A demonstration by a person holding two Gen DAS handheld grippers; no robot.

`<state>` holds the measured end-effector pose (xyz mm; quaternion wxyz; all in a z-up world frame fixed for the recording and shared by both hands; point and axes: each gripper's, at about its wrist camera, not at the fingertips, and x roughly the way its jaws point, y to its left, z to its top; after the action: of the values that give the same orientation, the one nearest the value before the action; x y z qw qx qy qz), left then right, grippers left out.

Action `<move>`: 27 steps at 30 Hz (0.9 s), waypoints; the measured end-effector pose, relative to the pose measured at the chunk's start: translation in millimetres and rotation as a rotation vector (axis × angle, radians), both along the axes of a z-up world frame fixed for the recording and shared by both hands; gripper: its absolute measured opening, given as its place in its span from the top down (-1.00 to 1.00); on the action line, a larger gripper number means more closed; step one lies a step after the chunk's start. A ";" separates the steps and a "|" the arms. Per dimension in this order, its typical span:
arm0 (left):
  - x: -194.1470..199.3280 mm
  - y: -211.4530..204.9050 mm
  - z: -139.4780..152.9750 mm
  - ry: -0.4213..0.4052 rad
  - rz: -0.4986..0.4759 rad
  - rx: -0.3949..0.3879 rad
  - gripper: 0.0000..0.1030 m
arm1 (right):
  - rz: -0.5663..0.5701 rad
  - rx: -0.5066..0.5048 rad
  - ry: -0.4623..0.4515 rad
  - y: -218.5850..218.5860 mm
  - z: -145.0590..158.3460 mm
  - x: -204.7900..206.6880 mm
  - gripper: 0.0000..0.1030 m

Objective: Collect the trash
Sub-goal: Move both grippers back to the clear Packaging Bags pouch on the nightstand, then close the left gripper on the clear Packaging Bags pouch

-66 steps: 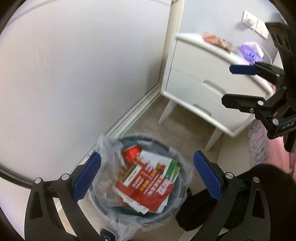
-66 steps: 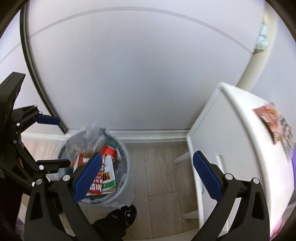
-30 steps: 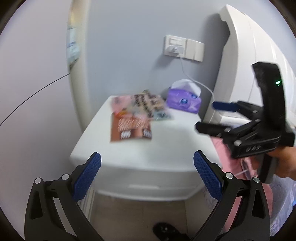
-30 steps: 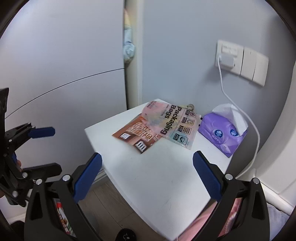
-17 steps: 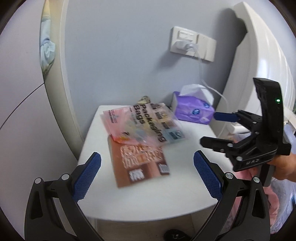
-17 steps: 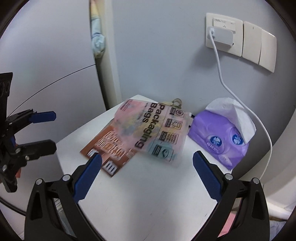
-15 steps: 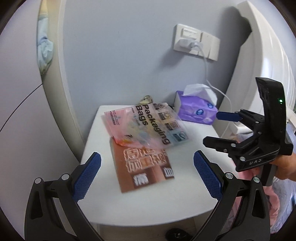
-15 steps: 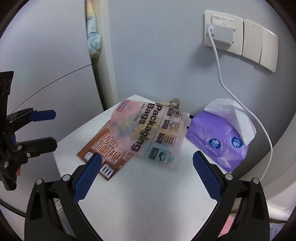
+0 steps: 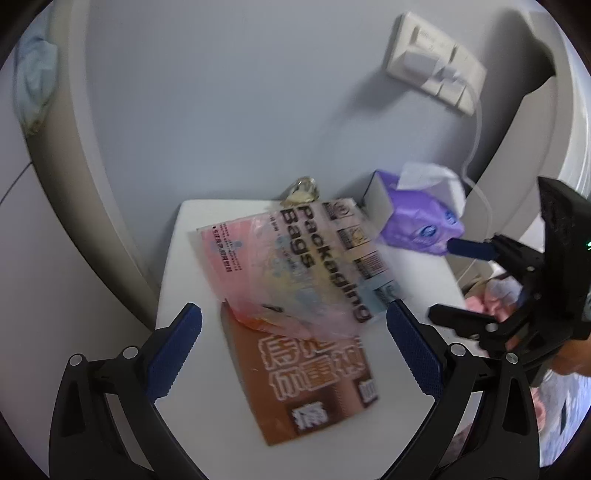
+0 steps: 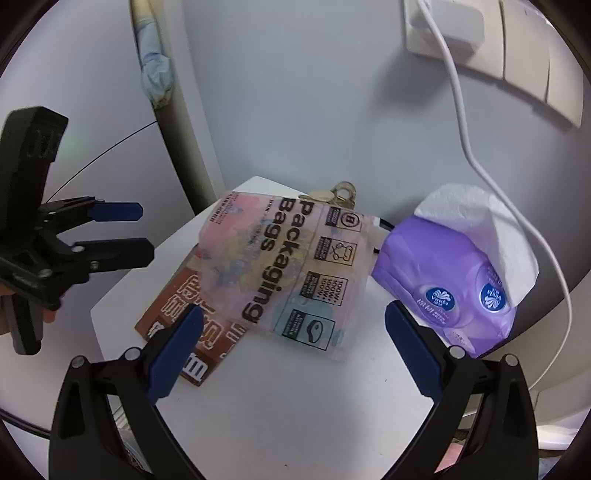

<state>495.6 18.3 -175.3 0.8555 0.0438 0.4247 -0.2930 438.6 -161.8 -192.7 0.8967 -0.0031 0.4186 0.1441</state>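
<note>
Both jaws stand spread wide with nothing between them. Ahead of the left gripper [image 9: 293,349], a brown wrapper [image 9: 314,384] printed with pale characters lies flat on the white nightstand top [image 9: 181,258], directly between and just beyond its blue fingertips [image 9: 173,350]. Overlapping the wrapper's far end is a pink translucent bag [image 9: 295,266] lettered "Packaging Bags", crumpled and lifted a little at its near edge. Past the bag, against the wall, sits a small bunch of keys [image 9: 303,188]. To the right of the bag stands a purple tissue pack [image 9: 421,225] with a white tissue sticking up.

From the right gripper [image 10: 290,347], the bag [image 10: 291,266] lies straight ahead between the fingertips [image 10: 413,347], the brown wrapper [image 10: 184,317] pokes out from under it toward the left finger, and the tissue pack [image 10: 450,284] sits just beyond the right finger. A white cable [image 10: 461,110] runs down from the wall socket [image 10: 443,29] behind the pack. The left gripper [image 10: 118,232] hovers off the nightstand's left edge
</note>
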 end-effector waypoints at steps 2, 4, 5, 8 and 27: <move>10.0 -2.8 -9.6 0.016 -0.022 0.023 -0.89 | -0.015 0.009 0.009 -2.8 -3.8 4.3 -0.87; 18.8 -4.4 -16.0 0.030 -0.034 0.020 -0.89 | -0.043 0.035 0.031 -7.7 -10.1 10.2 -0.87; 22.9 -4.7 -18.7 0.037 -0.036 0.015 -0.89 | -0.057 0.045 0.041 -9.8 -13.2 13.9 -0.87; 36.2 -3.5 -25.2 0.064 -0.030 -0.014 -0.89 | -0.076 0.062 0.062 -12.1 -20.8 22.1 -0.87; 81.9 -2.3 -51.6 0.163 -0.036 -0.079 -0.89 | -0.116 0.073 0.115 -11.0 -46.2 61.7 -0.86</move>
<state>577.5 16.0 -226.9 0.8137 -0.0063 0.4802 -0.3274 500.3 -172.8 -238.8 0.8775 0.0619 0.4633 0.1071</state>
